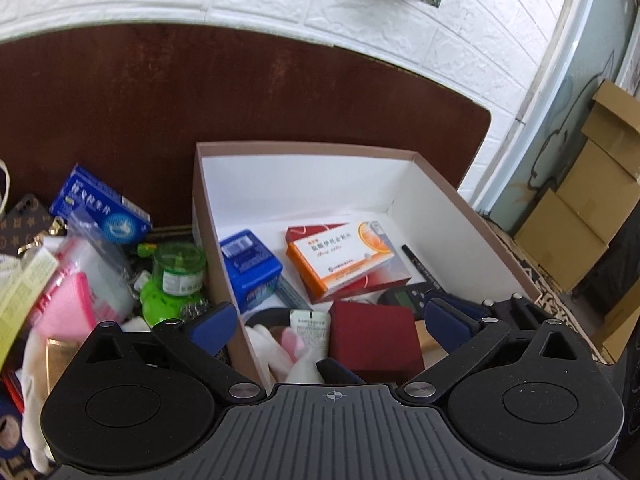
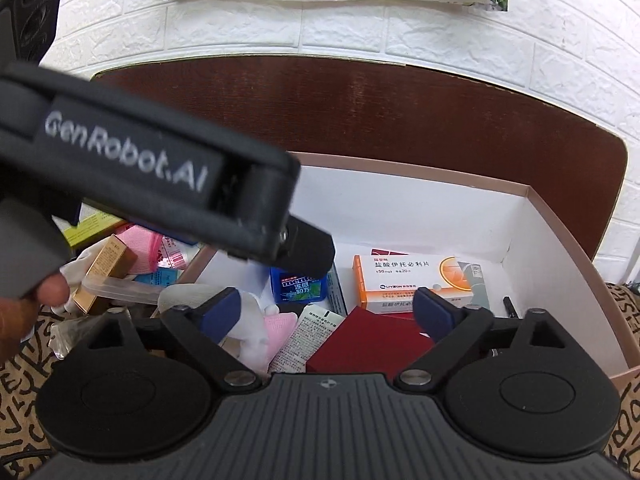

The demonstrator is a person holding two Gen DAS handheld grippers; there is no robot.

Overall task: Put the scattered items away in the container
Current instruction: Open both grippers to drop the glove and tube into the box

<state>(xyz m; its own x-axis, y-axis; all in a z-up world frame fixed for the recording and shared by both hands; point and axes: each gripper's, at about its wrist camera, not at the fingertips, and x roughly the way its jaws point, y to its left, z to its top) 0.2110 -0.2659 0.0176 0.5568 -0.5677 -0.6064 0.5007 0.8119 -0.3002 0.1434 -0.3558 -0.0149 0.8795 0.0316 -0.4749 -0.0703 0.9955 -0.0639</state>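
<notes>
The container is a white cardboard box with a pinkish rim [image 1: 400, 184] on a dark brown table. Inside lie an orange-and-white medicine box [image 1: 344, 260], a blue mint box [image 1: 252, 272], a dark red box [image 1: 376, 340], a white sachet [image 1: 310, 332] and a black pen [image 1: 416, 260]. My left gripper [image 1: 330, 320] hangs open over the box's near end, pads apart above the red box. My right gripper [image 2: 328, 312] is also open above the same red box [image 2: 368, 344], gripping nothing. The left gripper's black body [image 2: 140, 168] crosses the right wrist view.
Left of the container lies a pile: a blue medicine box [image 1: 104, 208], a green jar [image 1: 180, 268], a pink pack [image 1: 68, 308], a patterned phone case [image 1: 24, 216] and a gold box [image 2: 104, 272]. A hand [image 2: 24, 308] shows at the left. Cardboard cartons [image 1: 592, 208] stand right.
</notes>
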